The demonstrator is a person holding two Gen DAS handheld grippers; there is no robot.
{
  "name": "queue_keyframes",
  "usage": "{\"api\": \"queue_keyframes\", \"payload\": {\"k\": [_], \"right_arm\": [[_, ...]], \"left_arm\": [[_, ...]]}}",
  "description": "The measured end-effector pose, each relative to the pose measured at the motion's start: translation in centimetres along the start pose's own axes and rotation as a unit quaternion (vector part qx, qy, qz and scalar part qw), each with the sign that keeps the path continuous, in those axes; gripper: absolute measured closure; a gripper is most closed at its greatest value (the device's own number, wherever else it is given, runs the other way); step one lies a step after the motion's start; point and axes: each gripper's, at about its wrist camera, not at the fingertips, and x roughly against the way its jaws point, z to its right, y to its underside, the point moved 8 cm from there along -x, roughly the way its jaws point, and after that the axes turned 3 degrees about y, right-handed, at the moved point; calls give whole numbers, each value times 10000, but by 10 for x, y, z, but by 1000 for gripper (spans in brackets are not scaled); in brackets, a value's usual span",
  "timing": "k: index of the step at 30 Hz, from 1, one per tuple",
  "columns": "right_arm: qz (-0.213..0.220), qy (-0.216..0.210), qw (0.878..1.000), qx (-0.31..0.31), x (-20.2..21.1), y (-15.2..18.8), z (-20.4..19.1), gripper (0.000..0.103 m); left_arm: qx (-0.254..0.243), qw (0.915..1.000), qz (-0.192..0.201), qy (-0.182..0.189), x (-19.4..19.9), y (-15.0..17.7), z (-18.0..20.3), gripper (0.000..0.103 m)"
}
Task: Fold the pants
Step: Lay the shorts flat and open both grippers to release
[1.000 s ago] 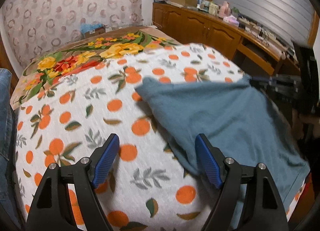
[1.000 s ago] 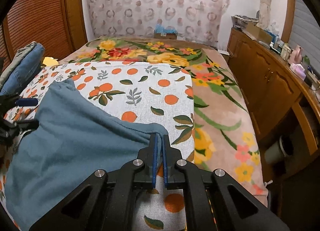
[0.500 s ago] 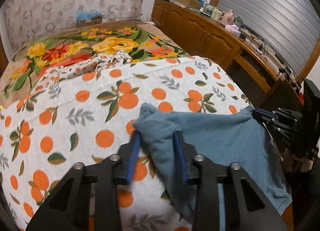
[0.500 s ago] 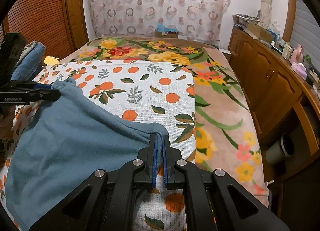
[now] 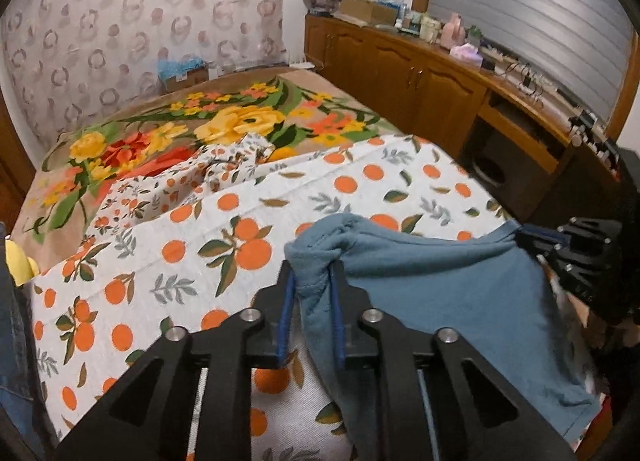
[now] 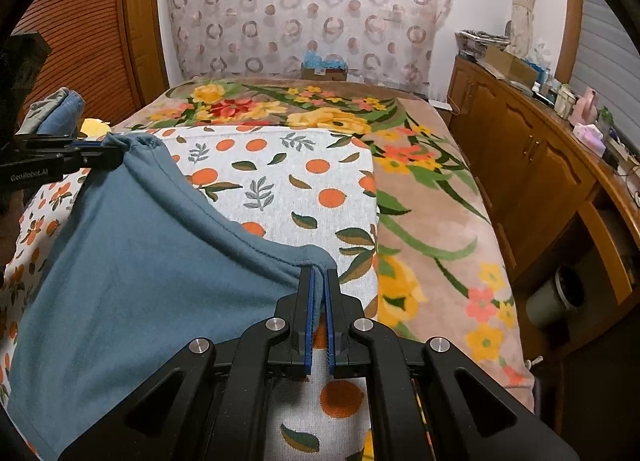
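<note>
Both grippers now hold the blue pants (image 6: 132,261) by one edge. A second ago the left gripper (image 5: 312,289) hung open above the orange-print sheet (image 5: 192,261) beside the cloth; now its blue pads are pinched on a bunched corner. The right gripper (image 6: 318,285) stays clamped on the opposite corner, as it was before. The edge between them has come up off the bed and hangs in a shallow sag, while the rest of the pants trails down toward the near side of the mattress. That suggests the cloth is ready to be carried over or laid flat for a fold, though no fold is made yet.

Beyond the sheet lies a flowered blanket (image 6: 432,213), with a crumpled patch of printed fabric (image 5: 224,165) on it. A wooden cabinet (image 6: 540,165) runs along the right side, clear of the work. Folded jeans (image 6: 60,113) sit at the far left. The sheet ahead looks free for laying the pants down.
</note>
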Motion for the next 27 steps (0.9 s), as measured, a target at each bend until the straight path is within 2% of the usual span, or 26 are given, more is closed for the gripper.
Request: {"api": "queue_keyframes", "payload": {"k": [3,9,13,16,17,18,20,22,27], "right_arm": [[-16,-46,10000,-59,3,-1,2,99],[70,-128,9997,-184,16,-2,2,97],[165,-129,9996,-203,27,2,-2,97],[229,-144,9993,-268,36,5,-5,94],[248,-145,9992,-291,39,7,-5,90],[265,-165,9990,-310,42,9,-7,85],[288,-179,9989,-339,48,13,-9,83],[287,-179,9988,-350,52,18,-11,82],[215,-227,9990,-316,67,37,-21,82]], "left_arm": [[-53,9998,1,-183,4,5,-3,67],[-144,9998,-14,-159,16,17,0,37],[-216,9997,-20,-55,23,28,10,26],[-260,9996,-21,45,29,37,18,23],[-276,9996,-14,56,32,40,21,23],[-295,9996,-4,42,34,43,24,23],[-315,9994,67,-114,39,48,27,23],[-343,9992,123,-167,45,53,31,23],[-331,9994,129,3,60,72,45,23]]}}
